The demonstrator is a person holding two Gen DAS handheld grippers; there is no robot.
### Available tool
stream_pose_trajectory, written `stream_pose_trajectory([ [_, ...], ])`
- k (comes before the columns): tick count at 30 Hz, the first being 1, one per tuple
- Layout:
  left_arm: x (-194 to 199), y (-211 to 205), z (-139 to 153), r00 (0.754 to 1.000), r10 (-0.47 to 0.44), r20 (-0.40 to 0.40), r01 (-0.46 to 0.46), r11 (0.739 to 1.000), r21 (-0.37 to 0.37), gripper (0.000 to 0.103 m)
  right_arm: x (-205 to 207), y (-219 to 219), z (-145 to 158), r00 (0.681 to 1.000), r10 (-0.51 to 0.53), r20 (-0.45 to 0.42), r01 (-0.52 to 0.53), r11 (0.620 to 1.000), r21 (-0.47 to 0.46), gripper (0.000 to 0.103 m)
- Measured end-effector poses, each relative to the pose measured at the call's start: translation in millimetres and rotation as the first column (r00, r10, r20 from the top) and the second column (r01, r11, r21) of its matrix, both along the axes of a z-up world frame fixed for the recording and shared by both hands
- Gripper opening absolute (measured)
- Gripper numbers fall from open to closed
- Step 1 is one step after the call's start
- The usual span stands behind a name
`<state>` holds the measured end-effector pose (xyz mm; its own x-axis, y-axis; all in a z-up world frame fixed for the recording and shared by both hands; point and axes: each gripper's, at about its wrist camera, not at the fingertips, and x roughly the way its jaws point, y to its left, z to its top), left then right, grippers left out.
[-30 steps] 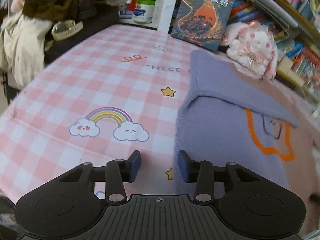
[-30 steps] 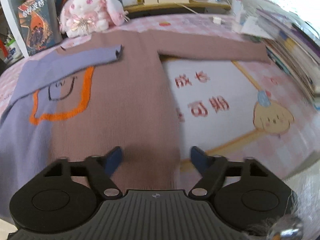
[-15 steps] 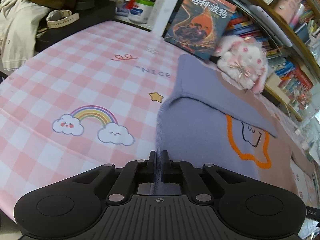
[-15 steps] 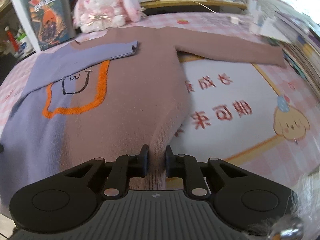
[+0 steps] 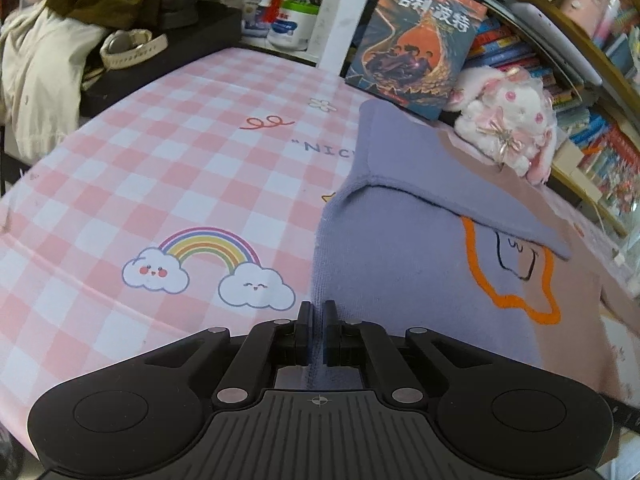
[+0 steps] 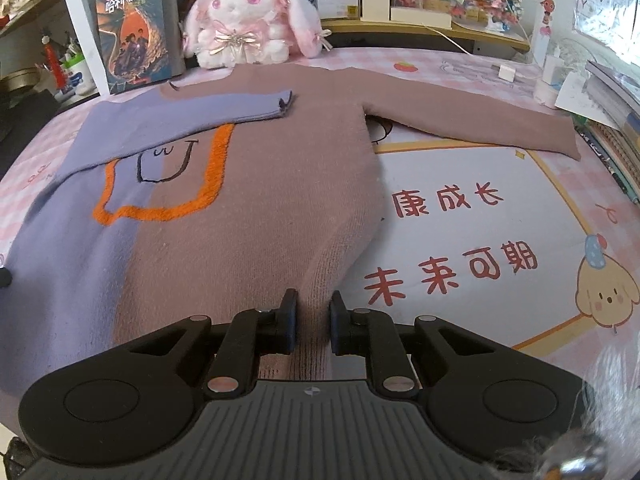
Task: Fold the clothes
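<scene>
A purple and brown sweater (image 6: 256,216) with an orange outline lies flat on the pink table cover; it also shows in the left wrist view (image 5: 400,264). Its purple sleeve (image 6: 192,112) is folded across the chest, and the brown sleeve (image 6: 472,116) stretches out to the right. My left gripper (image 5: 317,312) is shut on the sweater's purple hem corner. My right gripper (image 6: 313,308) is shut on the brown hem corner, with fabric bunched between the fingers.
A plush bunny (image 6: 248,24) and a standing book (image 6: 136,28) sit just behind the sweater's collar. Shelves of books line the back. A stack of books (image 6: 612,96) lies at the right edge. Clothes (image 5: 48,52) and a watch (image 5: 132,46) sit far left.
Both grippers were open above the hem a second ago. They closed on the hem corners, left on the purple side and right on the brown side, and have lifted the fabric slightly.
</scene>
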<state>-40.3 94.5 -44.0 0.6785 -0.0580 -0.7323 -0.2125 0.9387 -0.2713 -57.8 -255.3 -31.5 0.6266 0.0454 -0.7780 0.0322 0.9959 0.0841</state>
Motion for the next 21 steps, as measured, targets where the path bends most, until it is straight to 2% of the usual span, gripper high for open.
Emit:
stream_pose_trajectory([
  [4, -3, 5, 1, 1.000, 0.009, -0.003, -0.009, 1.000, -0.008, 0.012, -3, 2, 0, 1.000, -0.022, 0.004, 0.022, 1.000, -0.006, 0.016],
  [6, -7, 9, 4, 0.999, 0.035, -0.007, -0.035, 0.999, -0.020, 0.016, -6, 3, 1, 0.999, -0.041, 0.001, 0.041, 0.999, -0.018, 0.021],
  [7, -10, 11, 8, 0.999, 0.048, -0.001, -0.048, 0.999, -0.020, 0.016, -7, 3, 3, 0.999, -0.050, 0.001, 0.050, 0.998, -0.024, 0.029],
  [8, -14, 13, 12, 0.998, 0.060, 0.006, -0.060, 0.998, -0.020, 0.017, -10, 4, 5, 0.998, -0.061, 0.002, 0.061, 0.998, -0.029, 0.041],
  [10, -19, 12, 21, 0.998, 0.053, 0.025, -0.052, 0.998, -0.023, 0.018, -17, 7, 11, 0.997, -0.074, 0.022, 0.075, 0.997, -0.037, 0.050],
  [11, -22, 11, 25, 0.998, 0.044, 0.037, -0.043, 0.999, -0.025, 0.022, -21, 9, 15, 0.996, -0.078, 0.036, 0.080, 0.996, -0.040, 0.059],
  [13, -29, 2, 32, 0.998, 0.008, 0.064, -0.008, 1.000, -0.010, 0.035, -29, 13, 21, 0.994, -0.085, 0.063, 0.088, 0.995, -0.047, 0.069],
  [15, -36, -10, 36, 0.996, -0.038, 0.083, 0.037, 0.999, 0.021, 0.054, -37, 19, 25, 0.993, -0.081, 0.087, 0.086, 0.994, -0.062, 0.074],
  [17, -40, -25, 36, 0.990, -0.115, 0.083, 0.109, 0.992, 0.065, 0.059, -45, 23, 26, 0.992, -0.079, 0.101, 0.087, 0.993, -0.075, 0.080],
  [21, -44, -46, 32, 0.973, -0.224, 0.057, 0.216, 0.969, 0.119, 0.069, -61, 23, 26, 0.989, -0.106, 0.098, 0.115, 0.989, -0.093, 0.084],
])
